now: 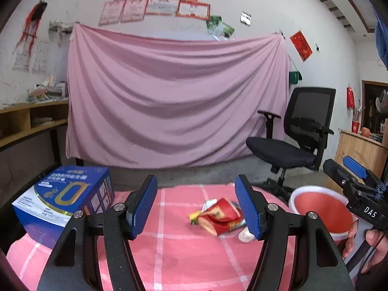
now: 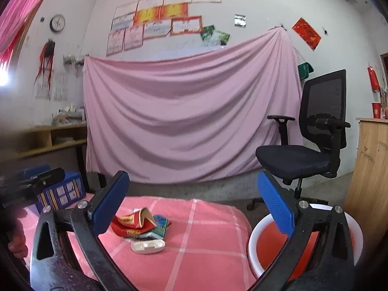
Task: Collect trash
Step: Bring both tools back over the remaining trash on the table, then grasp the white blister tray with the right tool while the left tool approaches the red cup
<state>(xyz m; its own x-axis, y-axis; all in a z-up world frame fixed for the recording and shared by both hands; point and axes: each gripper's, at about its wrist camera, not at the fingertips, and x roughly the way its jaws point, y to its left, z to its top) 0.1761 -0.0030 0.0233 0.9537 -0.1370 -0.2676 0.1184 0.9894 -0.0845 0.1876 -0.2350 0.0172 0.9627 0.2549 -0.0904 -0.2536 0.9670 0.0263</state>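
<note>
A small heap of trash lies on the pink checked tablecloth (image 1: 169, 249): a crumpled red paper carton (image 1: 219, 214), coloured wrappers under it, and a white plastic case (image 1: 244, 236). My left gripper (image 1: 195, 206) is open, hovering short of the heap with nothing between its blue pads. My right gripper (image 2: 192, 207) is also open and empty. From its view the red carton (image 2: 133, 223), a teal wrapper (image 2: 161, 228) and the white case (image 2: 148, 246) lie ahead, low and left of centre. The right gripper (image 1: 351, 172) shows at the right edge of the left wrist view, held by a hand (image 1: 363, 245).
A red basin with a white rim (image 1: 298, 194) (image 2: 252, 237) stands to the right of the table. A blue carton box (image 1: 65, 198) (image 2: 63, 191) sits on the table's left side. Behind are a black office chair (image 1: 291, 150), a pink draped sheet (image 1: 174, 97) and wooden shelves (image 1: 29, 121).
</note>
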